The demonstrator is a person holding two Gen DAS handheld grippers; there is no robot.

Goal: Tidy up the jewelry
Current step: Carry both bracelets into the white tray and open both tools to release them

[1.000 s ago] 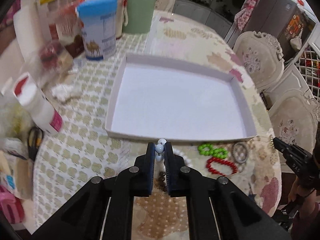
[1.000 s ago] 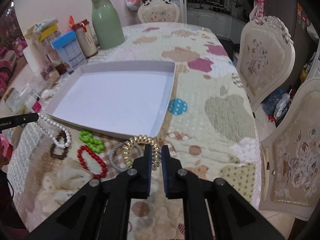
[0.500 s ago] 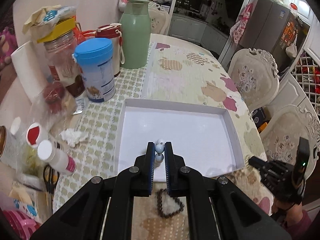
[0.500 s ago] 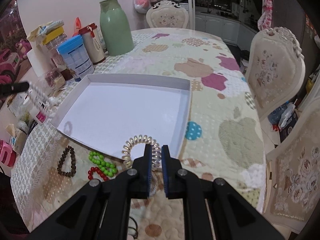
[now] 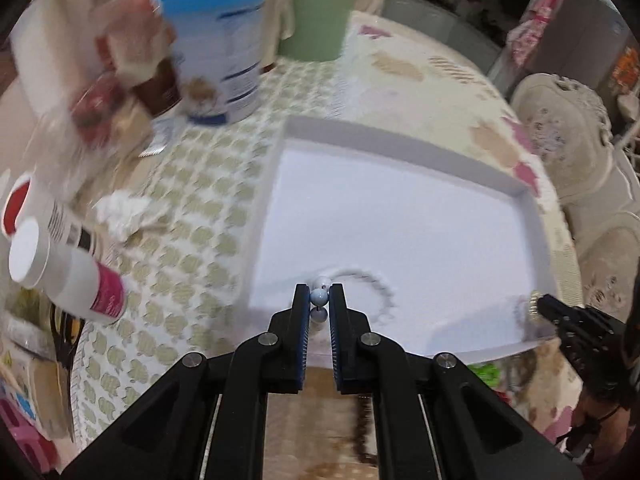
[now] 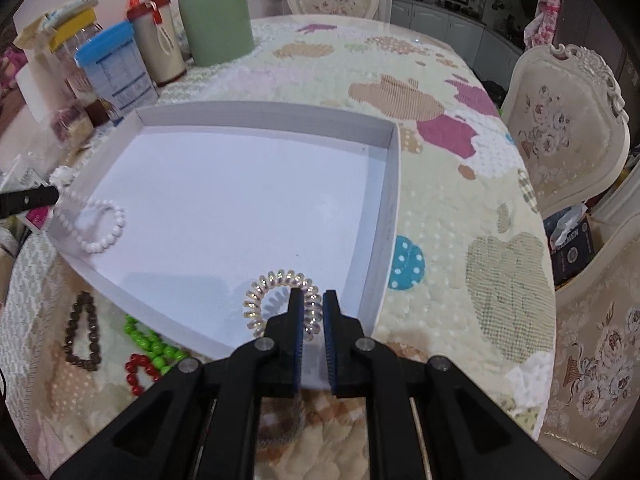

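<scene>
Two grippers work over one white tray (image 6: 394,184) on a worktop (image 6: 460,216) covered with a patterned cloth. On the left gripper (image 5: 319,297) the jaws are pinched tight on a bead of the white pearl bracelet (image 5: 376,284), and the rest of the strand curls down onto the tray floor near the tray's near left corner; in the right wrist view the same bracelet (image 6: 100,224) hangs from that gripper's tip (image 6: 50,196) and loops on the floor just inside the left wall. On the right gripper (image 6: 311,304) the jaws stand narrow, clamped on the spiral hair tie (image 6: 264,292), a clear, shiny coil held over the tray's near right corner; whether it touches the tray floor I cannot tell. The left wrist view shows that gripper's tip (image 5: 538,306) with the coil at the tray's right edge

Outside the tray, on the cloth in front of its near wall, lie a brown bead bracelet (image 6: 82,328), green beads (image 6: 150,338) and red beads (image 6: 138,372), near each other. Beyond the tray's far left corner stand a blue-lidded tin (image 6: 114,68), a green flask (image 6: 214,8) and a red-capped bottle (image 6: 158,40). Some carved chairs (image 6: 564,120) stand at the right side of the worktop
</scene>
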